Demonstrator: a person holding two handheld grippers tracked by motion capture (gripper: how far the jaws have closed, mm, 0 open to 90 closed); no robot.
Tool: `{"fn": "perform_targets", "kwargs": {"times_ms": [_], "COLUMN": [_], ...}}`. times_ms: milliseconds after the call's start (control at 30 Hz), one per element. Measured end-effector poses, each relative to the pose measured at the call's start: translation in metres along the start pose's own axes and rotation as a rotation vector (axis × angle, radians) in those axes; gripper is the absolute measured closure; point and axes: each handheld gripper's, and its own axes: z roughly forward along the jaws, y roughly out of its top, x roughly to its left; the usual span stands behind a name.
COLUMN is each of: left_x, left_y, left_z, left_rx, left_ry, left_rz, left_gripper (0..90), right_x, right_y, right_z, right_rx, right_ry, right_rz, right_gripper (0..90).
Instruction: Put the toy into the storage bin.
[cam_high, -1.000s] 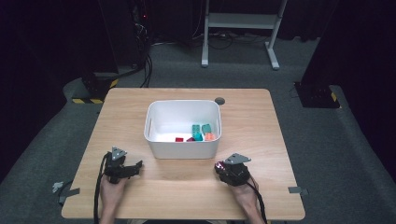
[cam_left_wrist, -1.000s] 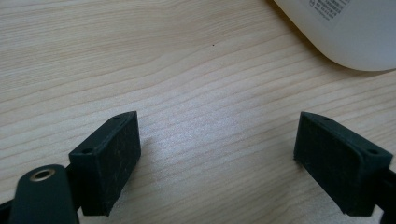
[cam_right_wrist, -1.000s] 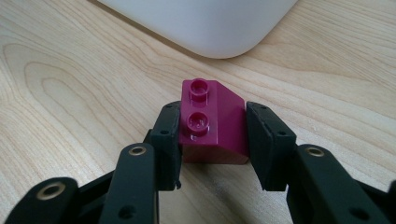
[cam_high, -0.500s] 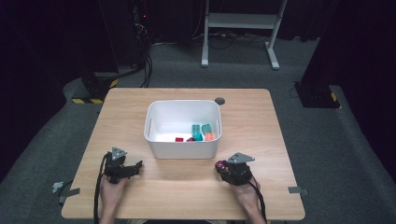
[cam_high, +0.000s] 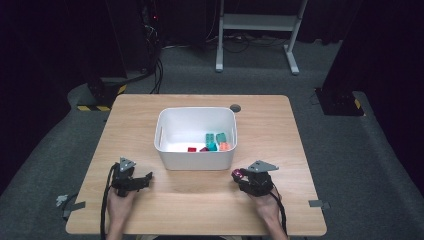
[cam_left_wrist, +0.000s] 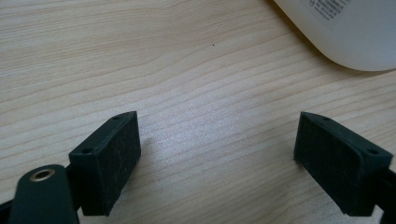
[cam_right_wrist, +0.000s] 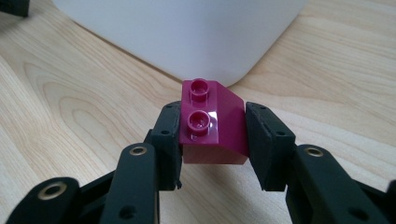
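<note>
Progress: your right gripper (cam_right_wrist: 212, 140) pinches the magenta brick (cam_right_wrist: 212, 126), at 6 o'clock of the white bin (cam_high: 196, 159), on the table (cam_high: 200, 200).
Done: several bricks (cam_high: 214, 141) already binned.
Left: lift, drop in.
Left gripper (cam_left_wrist: 219, 158): spread, empty.
Change: none; both hands unmoved.

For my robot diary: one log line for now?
left hand-held gripper: open, empty | right hand-held gripper: shut on magenta brick | white bin: ahead, holds bricks

Light wooden table (cam_high: 200, 205) with a white tub (cam_high: 196, 160) sitting roughly dead center. Small dark round hole (cam_high: 235, 108) at about 1 o'clock from the tub, near the far edge.
</note>
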Motion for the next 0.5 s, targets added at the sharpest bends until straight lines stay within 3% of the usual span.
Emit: {"fn": "perform_targets", "kwargs": {"times_ms": [500], "left_x": [0.0], "left_y": [0.0], "left_z": [0.0], "left_rx": [-0.001], "left_ry": [0.0], "left_rz": [-0.001], "left_gripper": [14.6], "right_x": [-0.0043], "right_y": [0.0079], "right_z": [-0.009], "right_rx": [-0.03], "right_ry": [0.031], "right_rz": [0.015], "right_gripper": [58.8]}}
